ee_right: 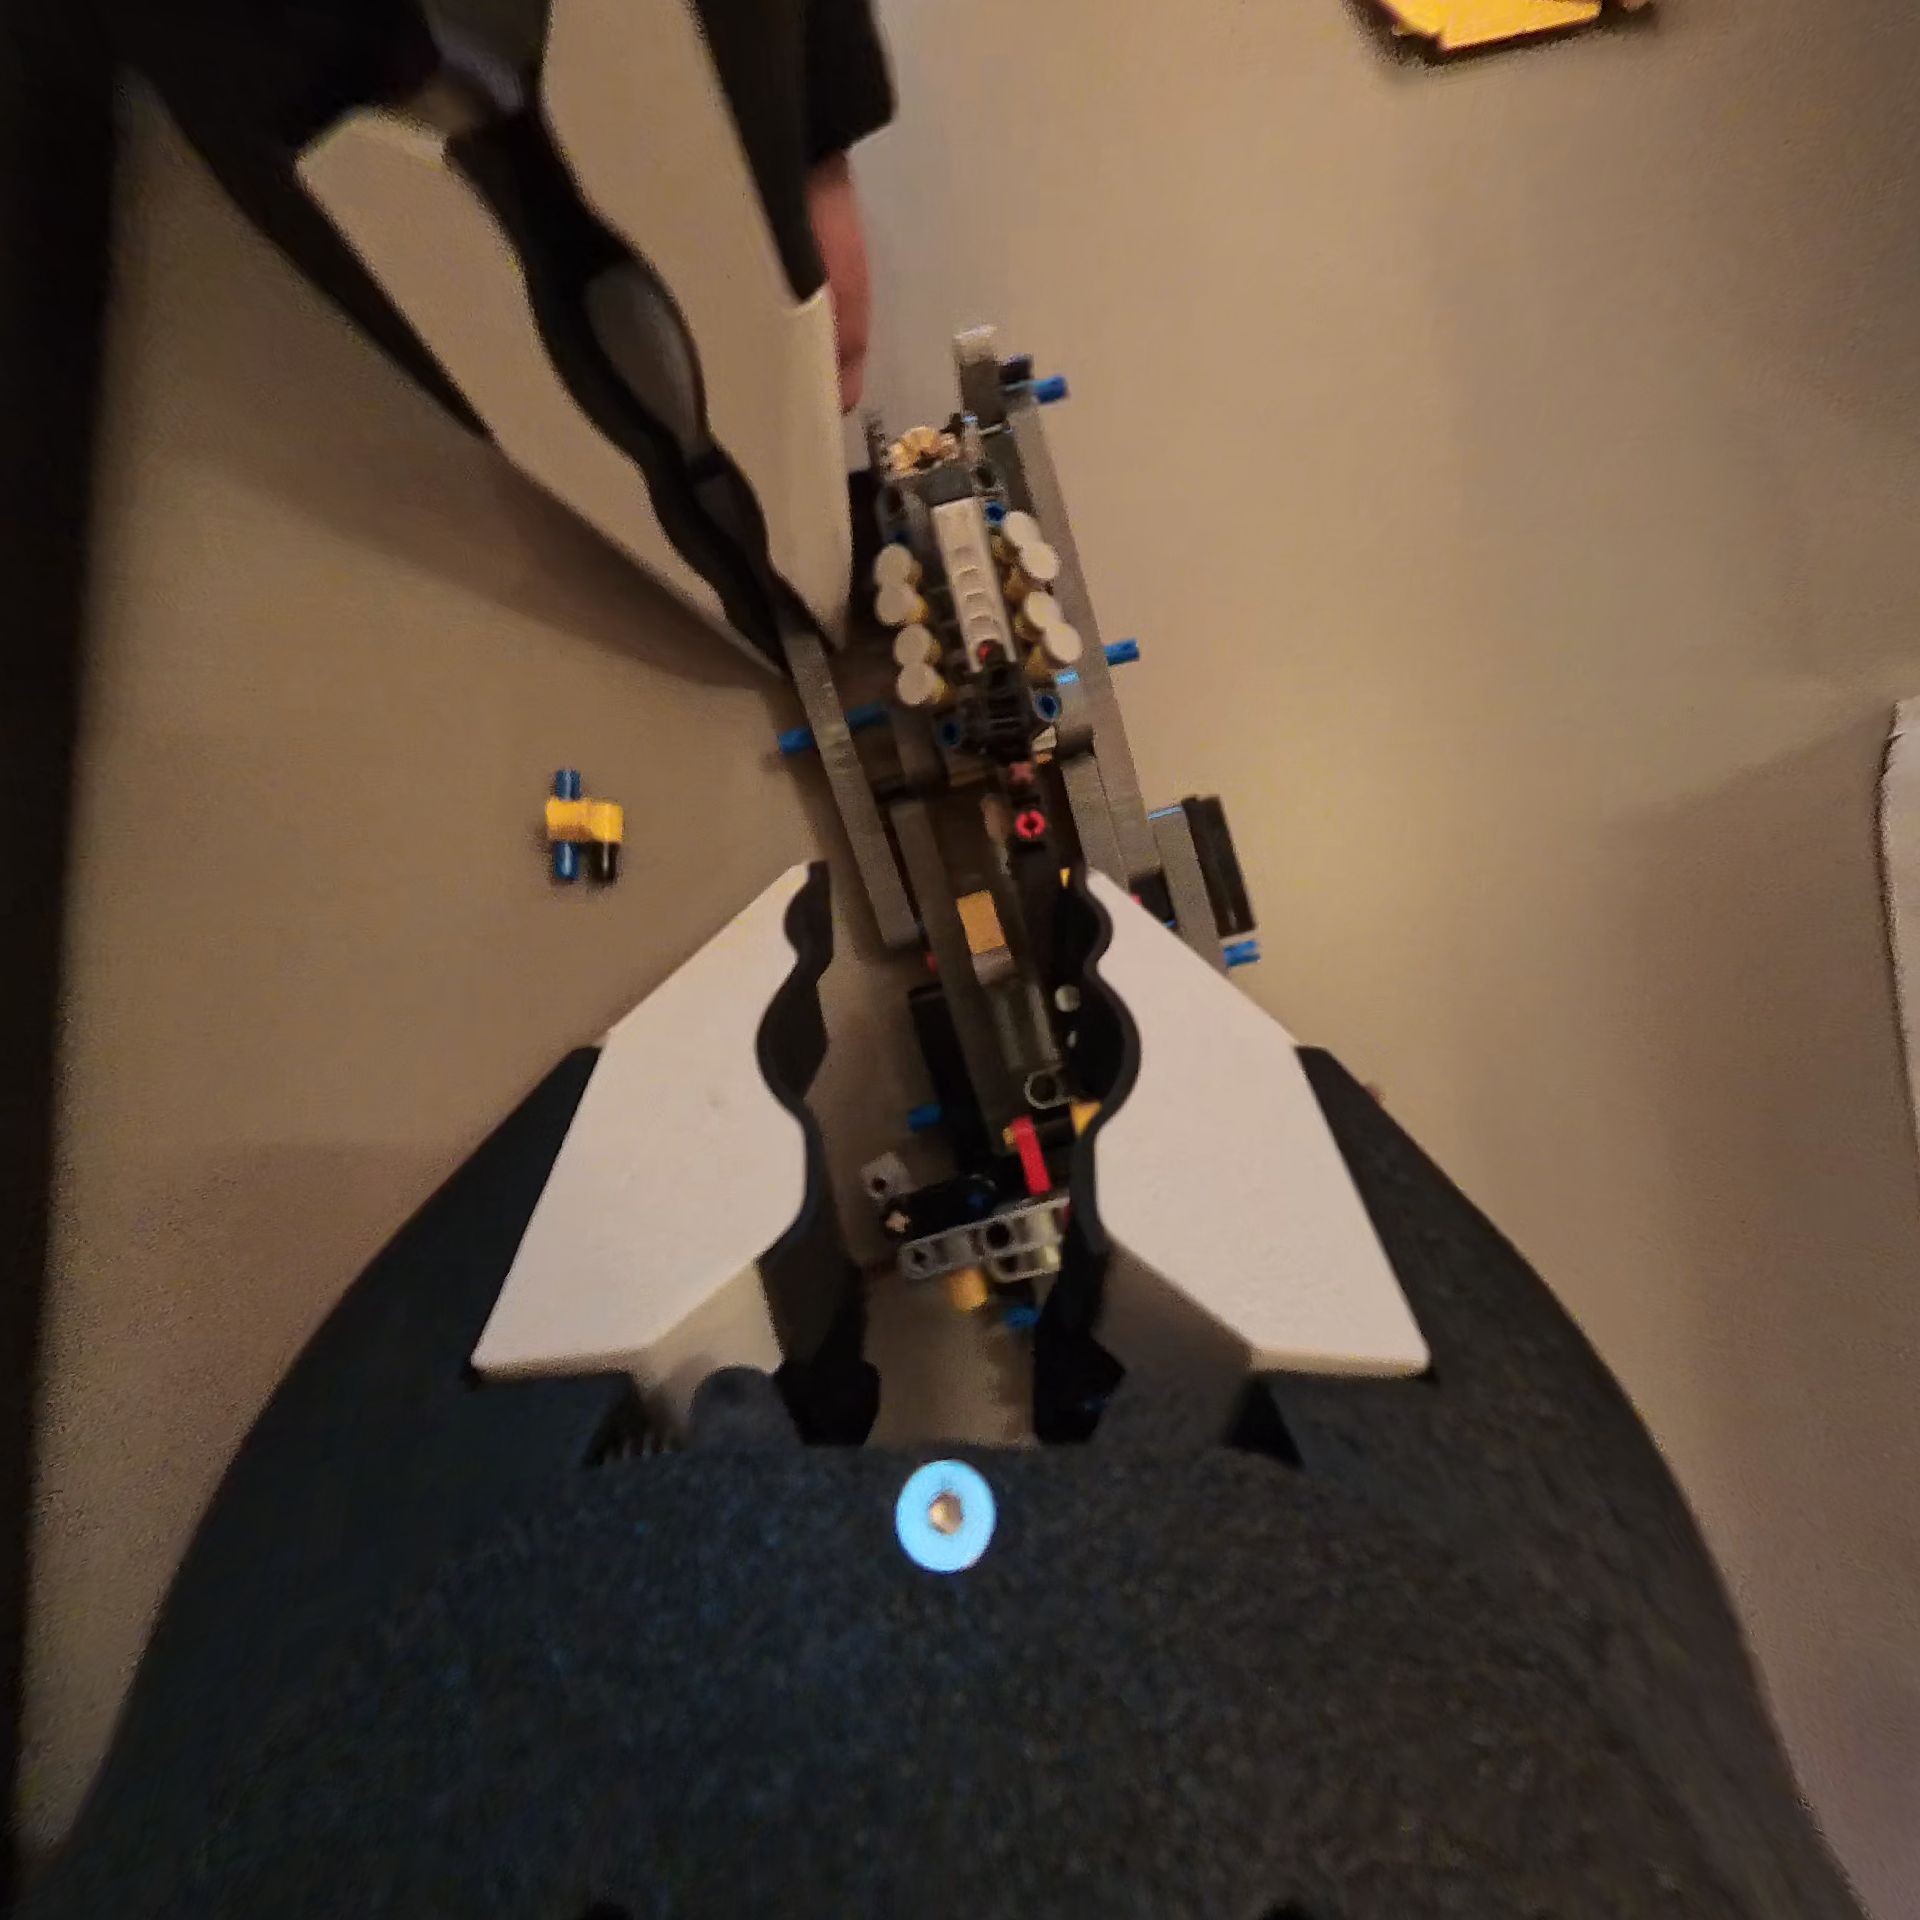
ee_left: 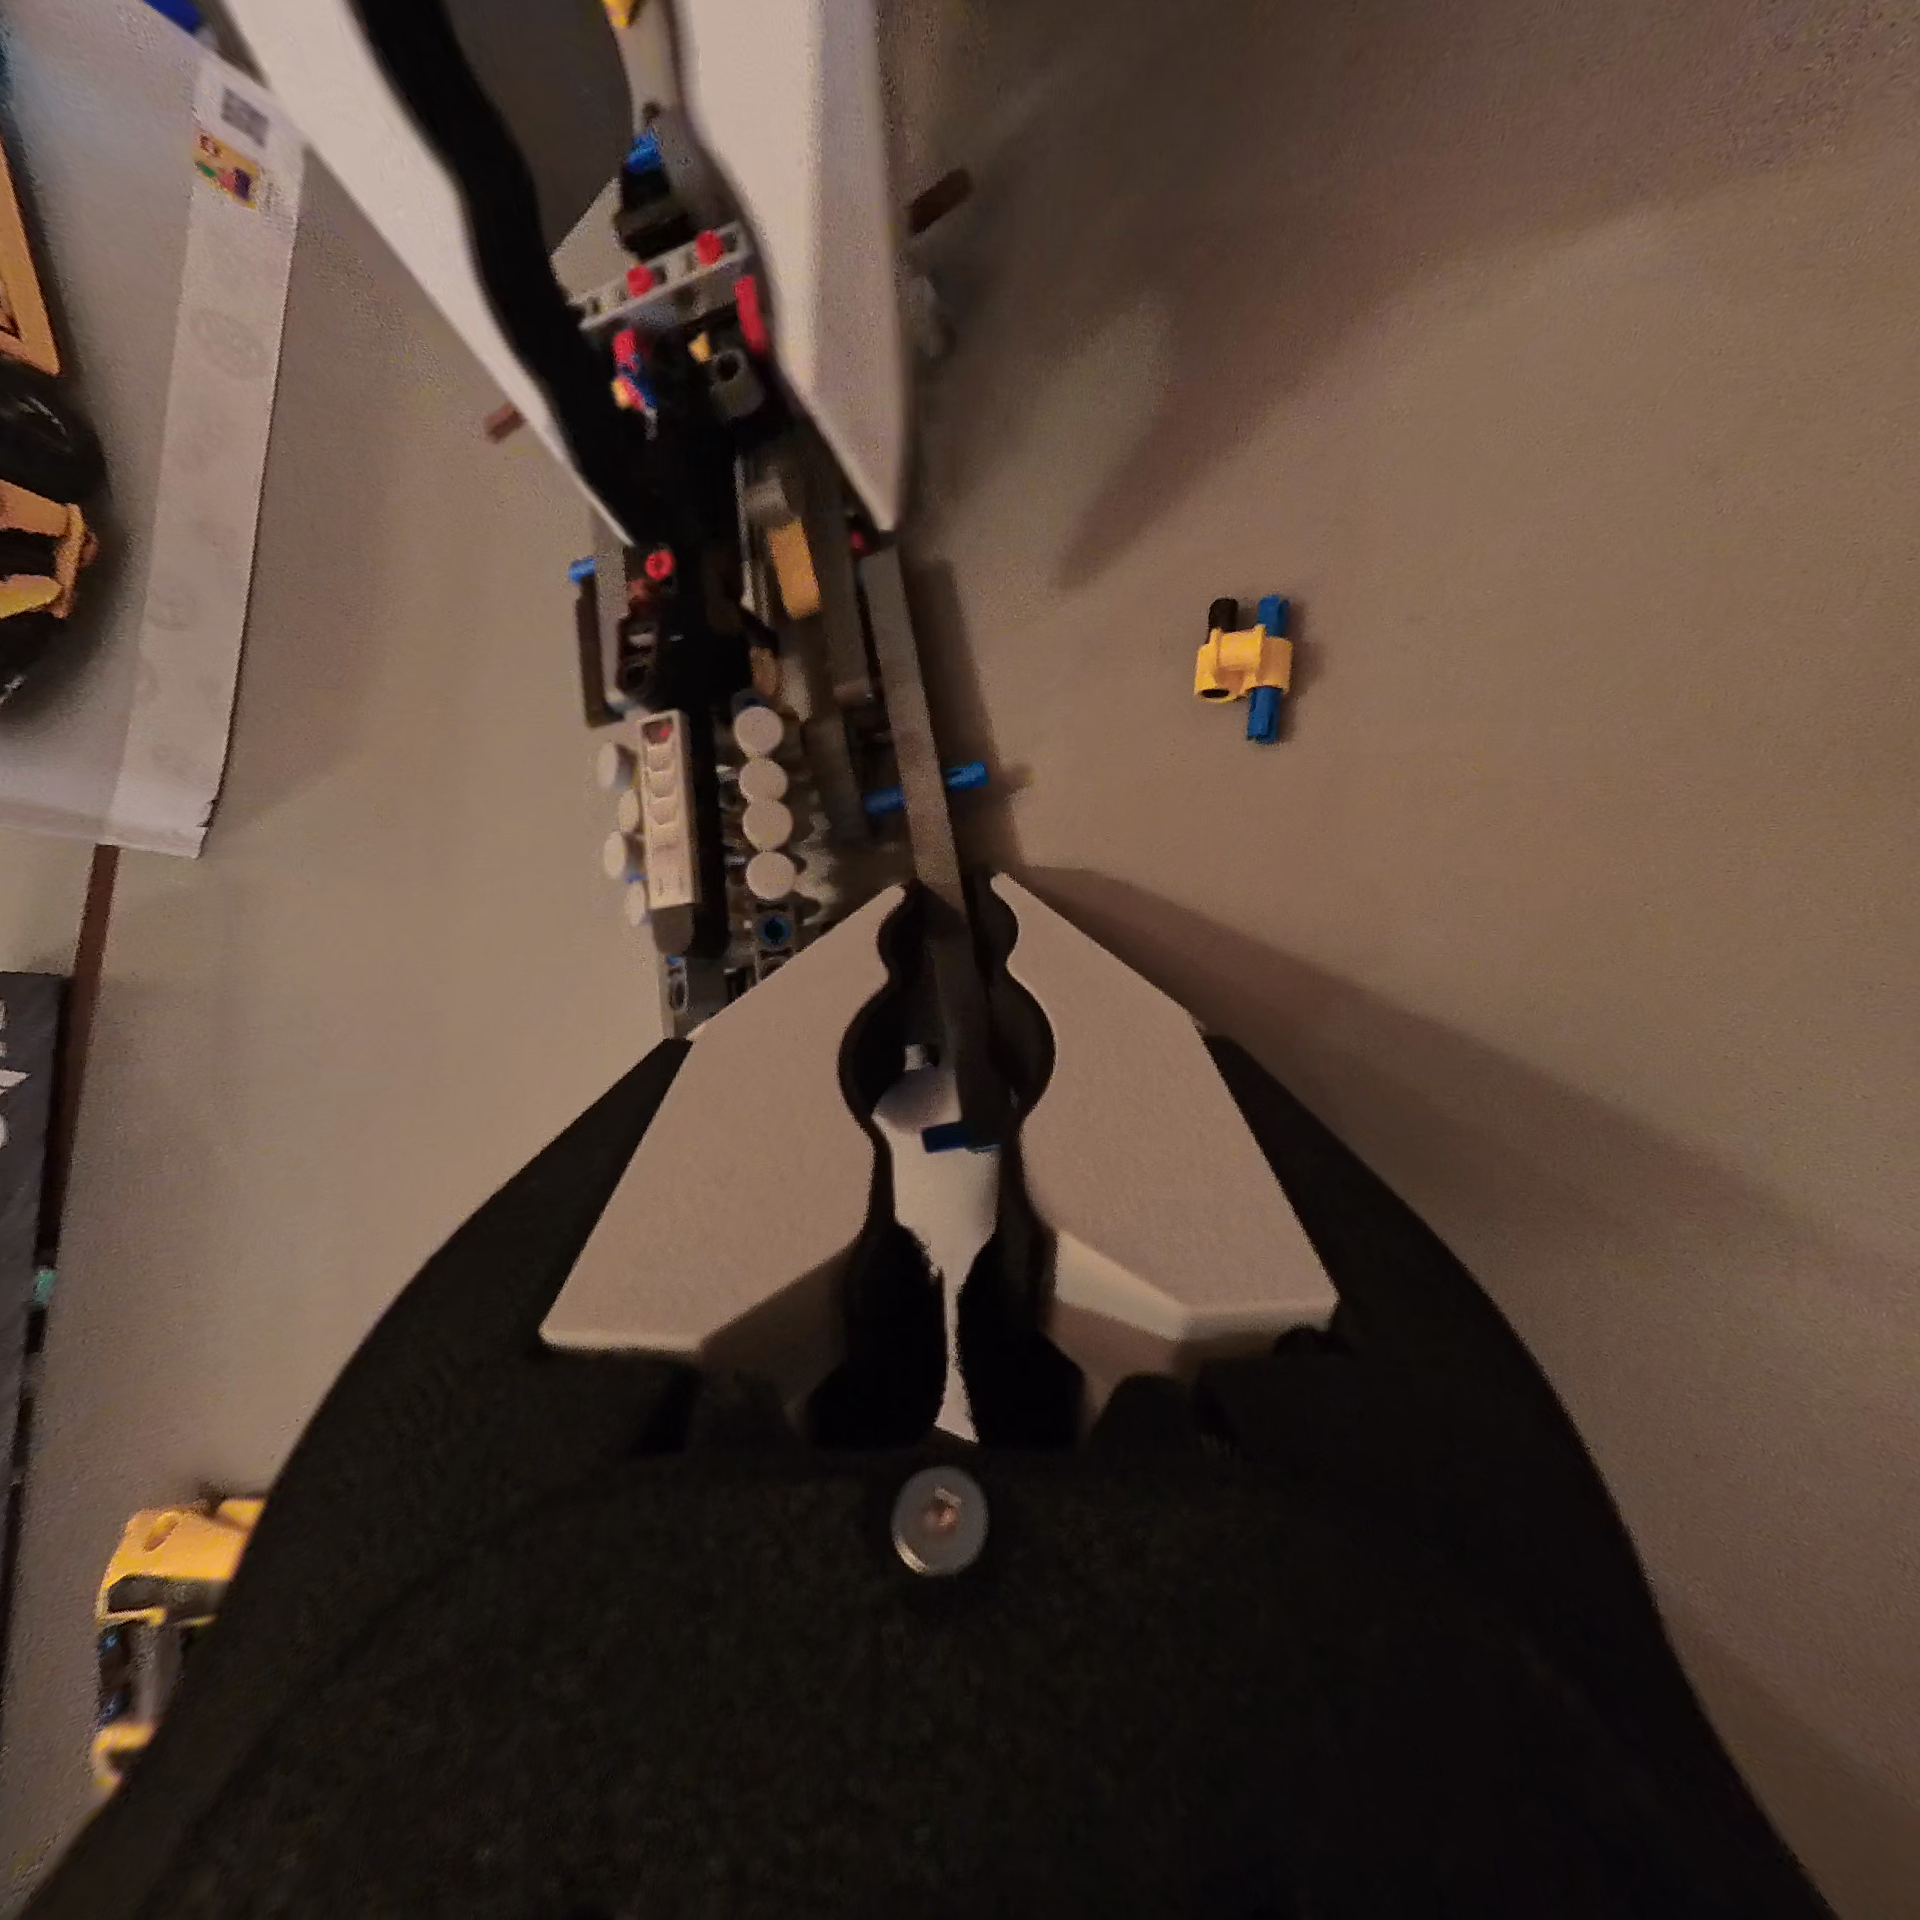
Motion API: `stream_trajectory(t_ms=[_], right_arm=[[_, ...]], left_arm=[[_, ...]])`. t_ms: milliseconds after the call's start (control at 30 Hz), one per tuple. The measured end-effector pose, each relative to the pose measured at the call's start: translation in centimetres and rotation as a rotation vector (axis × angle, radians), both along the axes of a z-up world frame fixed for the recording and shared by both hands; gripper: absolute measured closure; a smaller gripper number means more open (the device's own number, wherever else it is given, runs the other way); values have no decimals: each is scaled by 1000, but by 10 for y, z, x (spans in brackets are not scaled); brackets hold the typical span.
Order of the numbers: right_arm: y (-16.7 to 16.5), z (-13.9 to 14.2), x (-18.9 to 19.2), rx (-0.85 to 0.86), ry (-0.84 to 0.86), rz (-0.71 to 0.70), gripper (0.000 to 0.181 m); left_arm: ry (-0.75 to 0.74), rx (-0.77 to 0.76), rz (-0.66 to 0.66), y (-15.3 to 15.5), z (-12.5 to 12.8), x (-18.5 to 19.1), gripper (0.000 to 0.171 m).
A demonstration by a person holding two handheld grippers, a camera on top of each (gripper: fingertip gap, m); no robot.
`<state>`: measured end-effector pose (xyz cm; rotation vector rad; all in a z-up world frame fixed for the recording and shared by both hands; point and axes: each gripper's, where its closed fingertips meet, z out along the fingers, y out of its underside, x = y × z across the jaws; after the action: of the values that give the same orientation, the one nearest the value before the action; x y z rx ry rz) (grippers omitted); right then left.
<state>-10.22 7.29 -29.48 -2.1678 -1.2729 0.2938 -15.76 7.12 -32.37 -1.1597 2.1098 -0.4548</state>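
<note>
A long brick-built chassis (ee_left: 665, 810) of grey beams, white round pieces and red and blue pins lies on the beige table. My left gripper (ee_left: 951, 894) is shut on a dark grey side beam (ee_left: 920, 748) of it. In the right wrist view, the left gripper (ee_right: 816, 639) clamps the chassis (ee_right: 977, 582) at its far left side. My right gripper (ee_right: 948, 878) is open and straddles the chassis's near end, its right pad against the parts and a gap at its left pad. It shows over the far end in the left wrist view (ee_left: 753, 525). A small yellow connector (ee_left: 1244, 665) with blue and black pins lies apart (ee_right: 584, 824).
A white printed sheet (ee_left: 208, 468) and a yellow-and-black object (ee_left: 31, 499) lie at the left. A yellow and grey brick piece (ee_left: 166, 1558) sits at the lower left. A yellow flat thing (ee_right: 1486, 21) lies far off. A person's hand (ee_right: 847, 291) shows behind the left gripper. There is about 7 centimetres between the tips of the two grippers. Both grippers' tips are roughly 6 centimetres from the small yellow connector (ee_left: 1244, 665).
</note>
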Motion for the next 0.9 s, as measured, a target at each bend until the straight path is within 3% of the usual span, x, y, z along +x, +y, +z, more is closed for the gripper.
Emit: stream_trajectory(t_ms=[100, 167, 233, 333, 433, 567, 733, 900], right_arm=[[6, 9, 11, 186, -148, -4, 156], [9, 30, 12, 284, -125, -35, 156], [2, 38, 8, 247, -56, -48, 148], [-23, 12, -10, 38, 31, -20, 136], [-25, -22, -13, 15, -33, -6, 136], [-24, -23, -21, 58, -17, 42, 155], [-17, -26, -13, 156, -149, 50, 158], [-18, -28, -15, 169, -174, 55, 157]], left_arm=[[5, -72, 21, -1, 0, 1, 163], [10, -104, 22, -3, 0, 0, 163], [11, -113, 28, -3, 0, 0, 163], [13, -115, 32, -3, -1, 0, 163], [14, -120, 23, -4, -1, 0, 163], [11, -158, 23, -4, -1, 1, 163], [7, -166, 17, -4, -1, 1, 163], [10, -214, 24, -4, -1, 1, 163]])
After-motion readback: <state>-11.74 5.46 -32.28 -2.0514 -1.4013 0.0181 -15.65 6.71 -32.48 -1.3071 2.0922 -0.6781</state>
